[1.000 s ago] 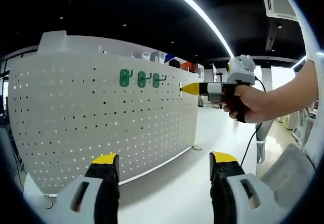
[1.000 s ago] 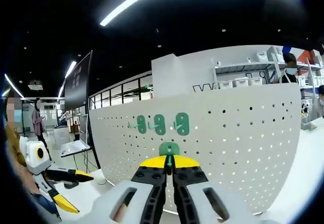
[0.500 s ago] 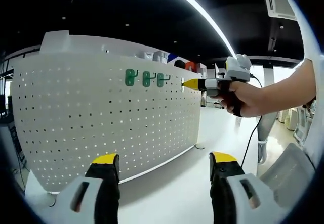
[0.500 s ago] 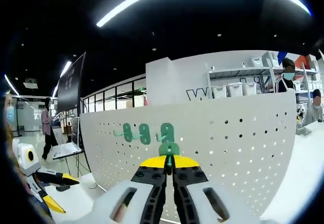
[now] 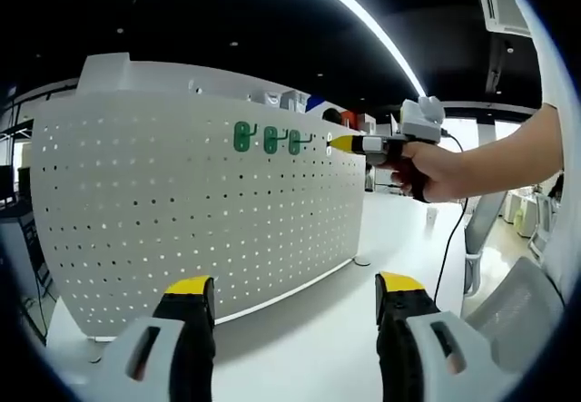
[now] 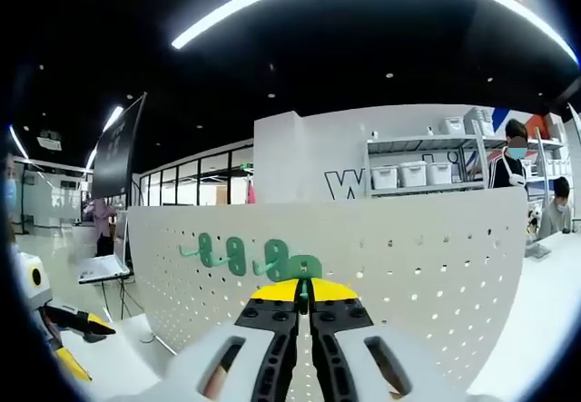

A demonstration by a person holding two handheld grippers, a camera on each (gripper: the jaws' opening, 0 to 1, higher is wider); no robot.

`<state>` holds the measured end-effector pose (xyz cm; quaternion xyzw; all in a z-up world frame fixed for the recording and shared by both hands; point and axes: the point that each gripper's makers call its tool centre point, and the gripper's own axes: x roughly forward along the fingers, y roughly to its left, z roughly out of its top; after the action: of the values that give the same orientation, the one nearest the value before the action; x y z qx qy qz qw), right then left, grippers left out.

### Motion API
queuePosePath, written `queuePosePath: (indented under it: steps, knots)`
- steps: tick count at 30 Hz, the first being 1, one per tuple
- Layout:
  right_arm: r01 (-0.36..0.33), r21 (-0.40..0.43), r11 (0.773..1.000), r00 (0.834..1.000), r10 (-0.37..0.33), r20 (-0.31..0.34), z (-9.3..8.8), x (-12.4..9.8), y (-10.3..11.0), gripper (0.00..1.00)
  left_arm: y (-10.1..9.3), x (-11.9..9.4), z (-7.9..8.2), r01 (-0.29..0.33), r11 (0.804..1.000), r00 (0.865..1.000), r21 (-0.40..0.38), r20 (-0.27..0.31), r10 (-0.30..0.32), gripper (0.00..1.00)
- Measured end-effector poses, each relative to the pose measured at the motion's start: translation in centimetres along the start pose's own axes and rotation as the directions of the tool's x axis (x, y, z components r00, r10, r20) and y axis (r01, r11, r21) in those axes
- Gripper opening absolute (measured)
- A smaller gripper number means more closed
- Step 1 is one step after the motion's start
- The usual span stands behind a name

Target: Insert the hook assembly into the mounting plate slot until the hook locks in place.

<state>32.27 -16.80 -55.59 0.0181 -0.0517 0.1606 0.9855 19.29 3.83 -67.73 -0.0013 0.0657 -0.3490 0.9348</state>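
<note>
A white pegboard mounting plate [image 5: 182, 202] stands upright on the table, with three green hooks [image 5: 270, 139] in a row near its top edge. A person's hand [image 5: 427, 168] holds my right gripper [image 5: 340, 142], its yellow tip close to the board just right of that row. In the right gripper view, my right gripper [image 6: 304, 290] is shut on a green hook assembly [image 6: 306, 267], close in front of the pegboard [image 6: 418, 248] beside the mounted hooks [image 6: 234, 253]. My left gripper [image 5: 292, 289] stands open, low and away from the board, and also appears at lower left [image 6: 73, 325].
The board rests on a white table [image 5: 309, 329]. Behind it stand shelves with white bins [image 6: 418, 175] and people at the far right [image 6: 513, 157]. A dark screen [image 6: 118, 152] hangs at the left.
The right gripper has lifted the held hook to the level of the hook row and brought it closer to the board. The left gripper stays open and low.
</note>
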Motion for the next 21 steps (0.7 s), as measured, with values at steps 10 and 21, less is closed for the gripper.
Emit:
queuePosePath:
  steps: [10,21]
  knots:
    - [0.030,-0.025,0.999,0.999,-0.029,0.022,0.7,1.3,-1.3,0.00,0.3,-0.4,-0.4,-0.012,1.000,1.000,-0.005,-0.006,0.012,0.74]
    - [0.052,-0.020,0.998,0.998,-0.052,0.029,0.8,2.0,-2.0,0.00,0.4,-0.4,-0.7,-0.017,1.000,1.000,-0.012,-0.008,0.017,0.73]
